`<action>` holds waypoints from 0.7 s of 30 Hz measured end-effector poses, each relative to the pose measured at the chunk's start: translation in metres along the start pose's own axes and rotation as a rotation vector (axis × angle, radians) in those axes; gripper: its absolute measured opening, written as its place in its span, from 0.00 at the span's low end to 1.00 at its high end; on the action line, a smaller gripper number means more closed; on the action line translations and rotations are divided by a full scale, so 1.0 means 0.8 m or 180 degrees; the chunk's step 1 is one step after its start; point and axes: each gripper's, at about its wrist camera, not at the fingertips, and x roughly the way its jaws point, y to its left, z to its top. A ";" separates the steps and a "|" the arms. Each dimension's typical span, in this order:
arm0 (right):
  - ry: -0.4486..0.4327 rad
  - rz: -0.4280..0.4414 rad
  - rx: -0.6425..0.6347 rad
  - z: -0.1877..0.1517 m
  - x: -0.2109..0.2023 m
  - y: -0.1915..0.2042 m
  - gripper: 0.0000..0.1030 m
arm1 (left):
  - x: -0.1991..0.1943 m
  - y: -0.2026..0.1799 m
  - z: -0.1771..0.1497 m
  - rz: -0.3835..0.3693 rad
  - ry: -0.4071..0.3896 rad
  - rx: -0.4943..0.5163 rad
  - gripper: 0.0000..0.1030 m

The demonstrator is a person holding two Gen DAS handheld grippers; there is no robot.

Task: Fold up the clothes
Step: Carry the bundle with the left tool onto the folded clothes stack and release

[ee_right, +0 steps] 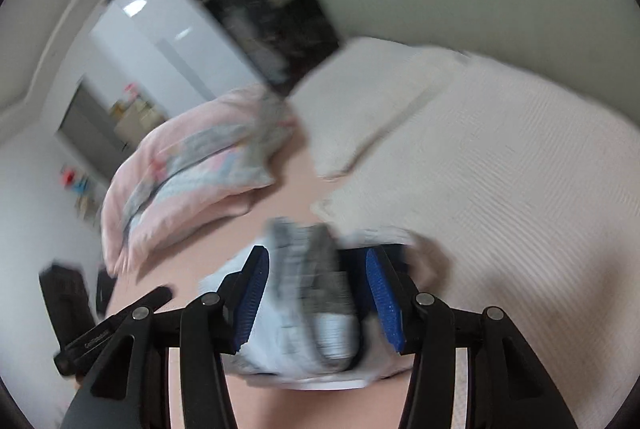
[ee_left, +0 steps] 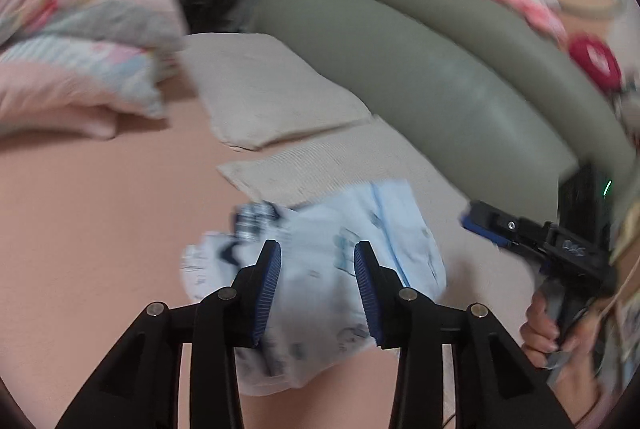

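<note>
- Left gripper (ee_left: 318, 261): jaws spread wide, nothing between the pads; it hangs over the pale blue printed garment (ee_left: 320, 293).
- Garment lies crumpled on the pink bed sheet (ee_left: 100, 213), just in front of two cream pillows (ee_left: 264, 89).
- Right gripper (ee_right: 318, 269): jaws wide apart, garment bunched below them; contact cannot be told through blur.
- Pink folded duvet (ee_left: 80, 41) sits well apart, far left.
- Grey headboard (ee_left: 420, 61) behind pillows.
</note>
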 end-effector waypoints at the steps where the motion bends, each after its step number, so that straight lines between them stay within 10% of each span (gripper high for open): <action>1: 0.0074 0.0024 -0.0179 -0.002 0.008 0.018 0.49 | 0.014 -0.008 -0.003 0.0035 0.0068 0.0090 0.34; 5: 0.0449 -0.0392 -0.0578 -0.025 0.072 0.038 0.49 | 0.063 0.011 -0.019 0.0280 0.0327 0.0053 0.34; 11: 0.0603 -0.0405 -0.0136 -0.036 0.129 -0.024 0.63 | 0.095 0.040 -0.024 0.0350 0.0436 -0.0205 0.26; 17: 0.0483 -0.0704 -0.0242 -0.037 0.085 0.011 0.65 | 0.061 0.045 -0.012 0.0289 0.0322 -0.0396 0.27; 21: 0.0391 -0.0938 -0.0352 -0.036 0.050 0.040 0.65 | 0.005 0.040 -0.017 0.0290 0.0091 -0.0504 0.69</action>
